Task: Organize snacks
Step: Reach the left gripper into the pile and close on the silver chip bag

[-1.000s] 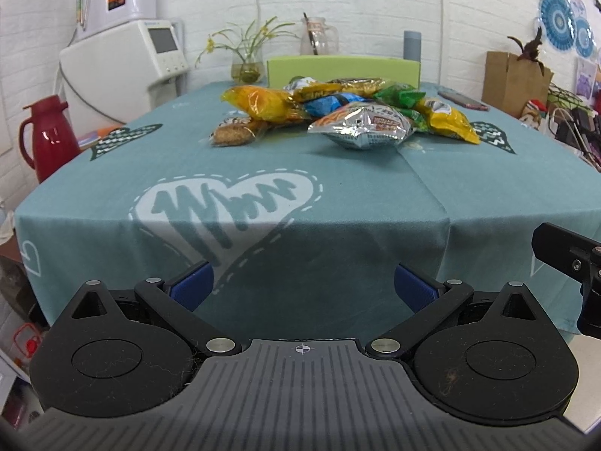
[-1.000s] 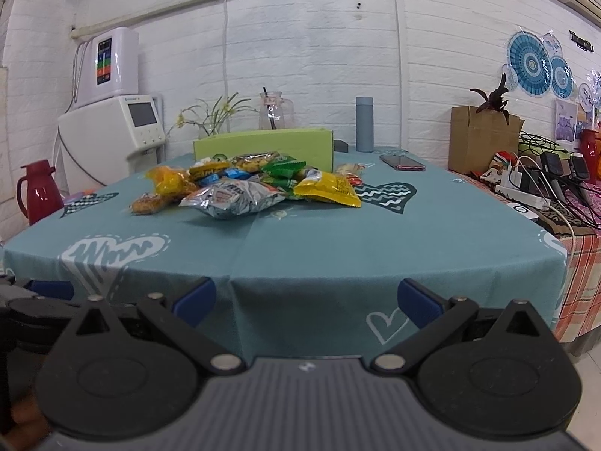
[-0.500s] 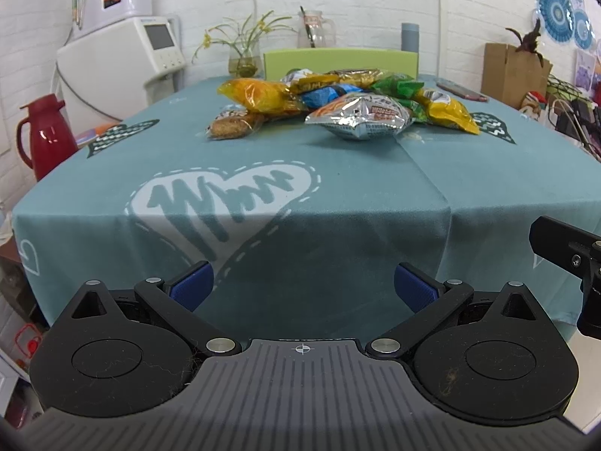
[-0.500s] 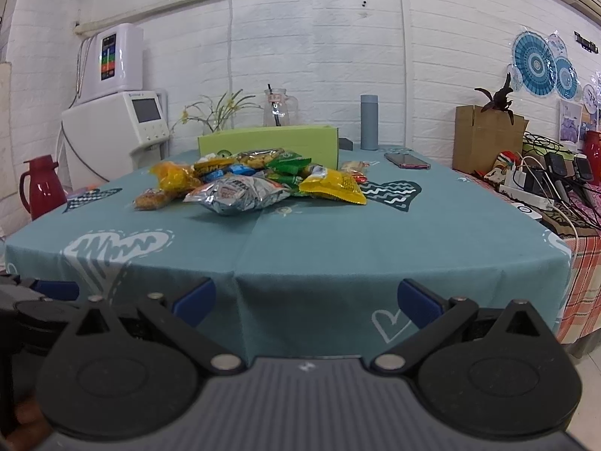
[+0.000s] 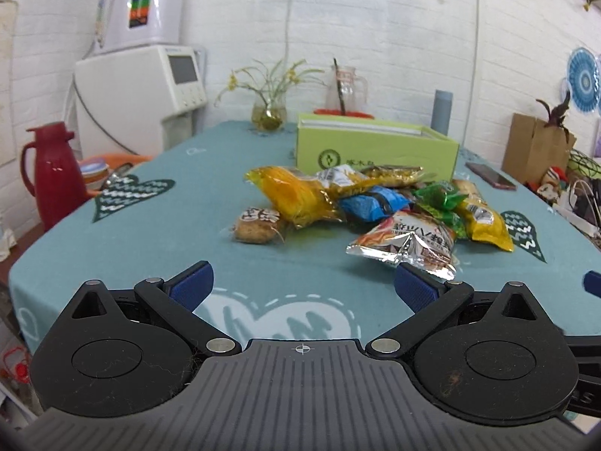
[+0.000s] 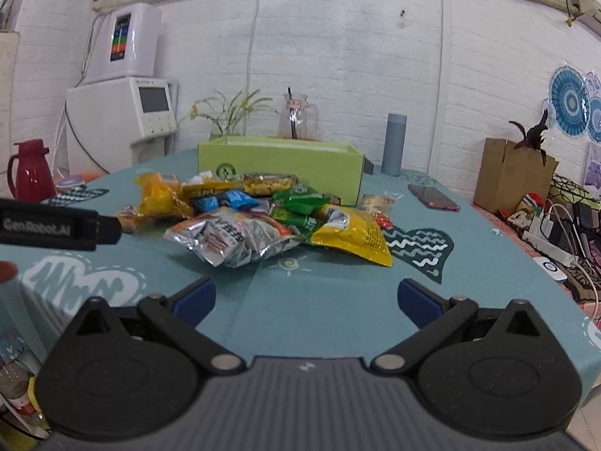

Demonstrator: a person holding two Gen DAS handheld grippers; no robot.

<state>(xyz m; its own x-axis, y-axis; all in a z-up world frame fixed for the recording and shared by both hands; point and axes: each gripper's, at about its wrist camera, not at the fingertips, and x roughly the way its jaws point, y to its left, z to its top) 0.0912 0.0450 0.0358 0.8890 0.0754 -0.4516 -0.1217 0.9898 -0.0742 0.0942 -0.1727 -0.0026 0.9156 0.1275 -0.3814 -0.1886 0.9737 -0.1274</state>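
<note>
Both grippers are hovering over the near edge of the bench point(image 5: 157, 233), which has a teal cloth with heart prints on it. The left gripper point(image 5: 302, 287) has its jaws spread wide with nothing between them, and the right gripper point(image 6: 306, 298) is the same: wide open and empty.

The snack pile point(image 5: 375, 203) sits mid-frame in the left view, a little right of center, well ahead of the fingertips. The orange-yellow bag point(image 5: 296, 195) is on the left side of the heap with a small brown pastry pack point(image 5: 255, 225) just beside it at lower left. A blue packet point(image 5: 372, 203) is in the middle, a green one point(image 5: 439, 199) to its right, and a yellow bag point(image 5: 484, 221) on the far right edge. The silver foil bag point(image 5: 409, 244) lies at the front of the pile, closest to the left gripper's right fingertip.

Right behind the snacks is an open lime-green box point(image 5: 375, 146), touching or nearly touching the back of the pile. In the right view the same heap is center-left, with the silver bag point(image 6: 233, 240) at the front and the box point(image 6: 281, 165) behind.

Other stuff: a red thermos point(image 5: 52, 173) at the left edge and a phone point(image 5: 490, 179) on the cloth to the right.
</note>
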